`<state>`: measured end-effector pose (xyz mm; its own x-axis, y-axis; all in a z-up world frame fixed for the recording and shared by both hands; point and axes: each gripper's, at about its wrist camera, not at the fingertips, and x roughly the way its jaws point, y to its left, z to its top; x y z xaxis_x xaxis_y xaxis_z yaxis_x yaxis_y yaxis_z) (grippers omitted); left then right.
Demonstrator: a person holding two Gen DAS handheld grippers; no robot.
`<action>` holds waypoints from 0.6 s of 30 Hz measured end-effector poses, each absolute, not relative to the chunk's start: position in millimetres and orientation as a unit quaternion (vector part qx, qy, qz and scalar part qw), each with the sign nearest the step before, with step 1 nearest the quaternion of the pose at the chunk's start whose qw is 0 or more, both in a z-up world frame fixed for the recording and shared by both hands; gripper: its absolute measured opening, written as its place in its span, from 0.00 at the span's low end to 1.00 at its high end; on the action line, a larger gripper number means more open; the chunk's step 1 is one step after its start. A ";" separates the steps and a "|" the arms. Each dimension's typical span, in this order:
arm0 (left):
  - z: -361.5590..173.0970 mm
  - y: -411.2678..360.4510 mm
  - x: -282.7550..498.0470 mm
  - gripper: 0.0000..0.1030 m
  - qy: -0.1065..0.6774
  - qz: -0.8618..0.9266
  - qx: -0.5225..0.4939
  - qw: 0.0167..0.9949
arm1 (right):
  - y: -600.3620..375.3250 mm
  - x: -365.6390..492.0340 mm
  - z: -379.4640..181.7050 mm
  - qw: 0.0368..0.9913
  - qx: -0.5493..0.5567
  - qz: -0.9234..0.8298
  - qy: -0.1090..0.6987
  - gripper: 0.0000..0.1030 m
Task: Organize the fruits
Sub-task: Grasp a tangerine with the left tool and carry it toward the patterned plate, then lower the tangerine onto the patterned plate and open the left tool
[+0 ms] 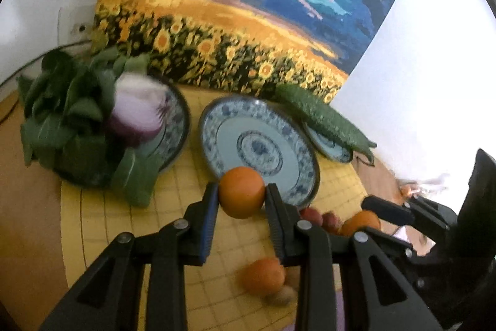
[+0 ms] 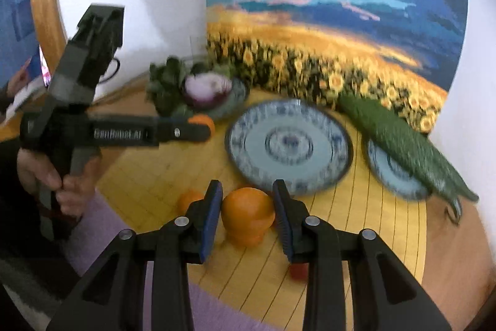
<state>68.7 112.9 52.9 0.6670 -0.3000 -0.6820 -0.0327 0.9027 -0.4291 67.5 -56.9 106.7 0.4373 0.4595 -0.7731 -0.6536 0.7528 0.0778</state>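
Left gripper (image 1: 241, 197) clamps a small orange (image 1: 241, 192); right gripper (image 2: 248, 216) clamps a knobbed orange (image 2: 248, 216). Empty blue-patterned plate (image 2: 290, 145) sits at twelve o'clock.

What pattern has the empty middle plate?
Blue floral rings on white, on the middle plate; clearest in the left wrist view.

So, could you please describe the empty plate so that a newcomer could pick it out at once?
Start at the sunflower painting leaning on the wall; three blue-and-white plates lie in a row on the yellow mat before it. The empty plate is the middle, largest one: its neighbours carry greens with a red onion and a cucumber.
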 end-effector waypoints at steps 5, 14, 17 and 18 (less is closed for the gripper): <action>61.9 102.5 94.9 0.30 0.399 -0.067 -0.189 0.895 | -55.3 120.3 105.2 0.852 -0.100 0.327 0.396 0.34; 50.4 81.2 147.4 0.31 0.421 -0.072 -0.163 0.889 | -62.3 183.7 68.0 0.853 -0.089 0.301 0.417 0.34; 40.6 79.3 157.8 0.31 0.431 -0.079 -0.165 0.884 | -65.1 189.3 55.5 0.848 -0.085 0.299 0.430 0.34; 37.6 78.7 160.6 0.31 0.435 -0.080 -0.165 0.882 | -65.2 190.1 52.5 0.846 -0.083 0.300 0.433 0.34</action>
